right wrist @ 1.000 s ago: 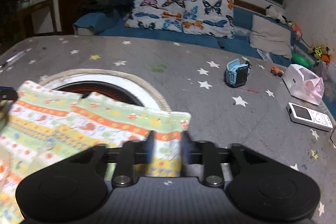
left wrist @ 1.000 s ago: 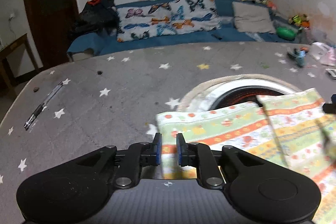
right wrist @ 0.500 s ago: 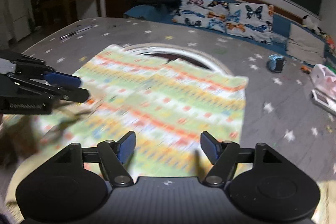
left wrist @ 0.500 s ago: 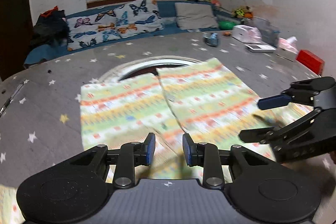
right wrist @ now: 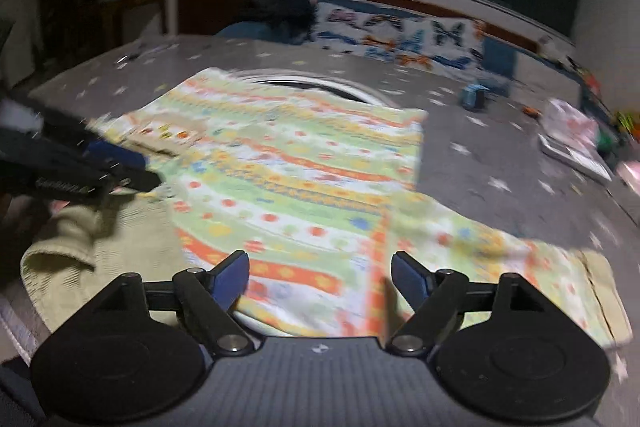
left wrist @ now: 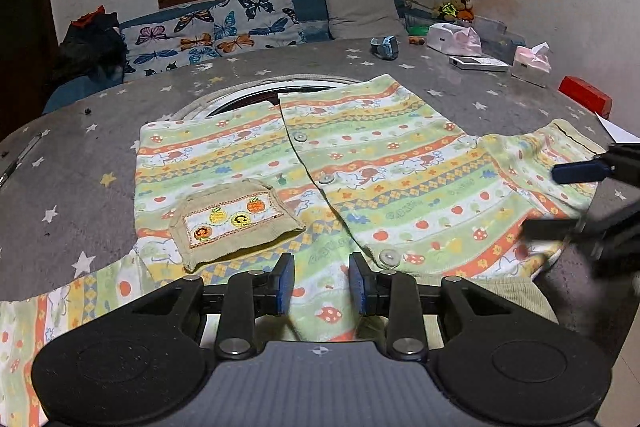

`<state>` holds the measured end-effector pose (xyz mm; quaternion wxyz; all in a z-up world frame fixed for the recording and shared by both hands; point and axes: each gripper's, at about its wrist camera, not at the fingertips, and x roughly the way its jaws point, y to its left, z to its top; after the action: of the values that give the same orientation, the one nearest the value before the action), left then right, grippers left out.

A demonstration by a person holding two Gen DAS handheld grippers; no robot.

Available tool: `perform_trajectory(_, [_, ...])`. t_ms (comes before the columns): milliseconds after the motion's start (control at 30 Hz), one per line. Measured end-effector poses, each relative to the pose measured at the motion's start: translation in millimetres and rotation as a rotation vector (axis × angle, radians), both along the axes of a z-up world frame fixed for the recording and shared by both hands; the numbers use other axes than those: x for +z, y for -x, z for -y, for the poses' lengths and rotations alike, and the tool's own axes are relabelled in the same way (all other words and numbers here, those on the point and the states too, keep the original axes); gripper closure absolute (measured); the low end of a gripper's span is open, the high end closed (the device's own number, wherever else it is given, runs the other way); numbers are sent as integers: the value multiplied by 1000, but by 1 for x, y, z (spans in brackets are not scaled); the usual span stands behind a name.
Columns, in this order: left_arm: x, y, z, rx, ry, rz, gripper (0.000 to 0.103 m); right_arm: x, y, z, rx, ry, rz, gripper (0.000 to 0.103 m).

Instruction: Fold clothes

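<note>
A child's striped green, yellow and orange button shirt [left wrist: 360, 163] lies spread flat, front up, on the grey star-print table [left wrist: 80, 163]. It has a beige fruit-embroidered pocket [left wrist: 236, 223] and both sleeves lie out to the sides. My left gripper [left wrist: 322, 283] is open and empty above the collar end. My right gripper [right wrist: 320, 279] is open and empty over the shirt [right wrist: 304, 179], near its right sleeve [right wrist: 500, 247]. It also shows in the left wrist view [left wrist: 580, 195] at the right edge. The right wrist view is blurred.
A round white-rimmed opening [left wrist: 280, 87] in the table lies under the shirt's far hem. A blue watch [left wrist: 385, 47], tissue boxes [left wrist: 452, 39], a white device [left wrist: 478, 63] and a red box [left wrist: 585, 99] sit at the far right. A pen [left wrist: 20, 159] lies left. A sofa with butterfly pillows [left wrist: 216, 27] stands behind.
Both grippers let go of the shirt's far hem and pulled back to the collar end. The shirt now lies spread flat. Both jaws have opened; the right arm is still moving.
</note>
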<state>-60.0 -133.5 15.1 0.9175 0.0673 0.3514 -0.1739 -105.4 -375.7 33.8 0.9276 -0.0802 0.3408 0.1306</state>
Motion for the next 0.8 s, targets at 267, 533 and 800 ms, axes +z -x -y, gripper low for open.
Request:
perform_trajectory(267, [-1, 1, 1, 12, -3, 3, 67, -6, -25, 75, -212, -87, -21, 23])
perform_trajectory(533, [0, -1, 2, 26, -11, 0, 62, -15, -54, 102, -317, -74, -10, 25])
perform_trajectory(800, [-1, -1, 1, 30, -16, 2, 57, -18, -67, 135, -441, -45, 5, 26])
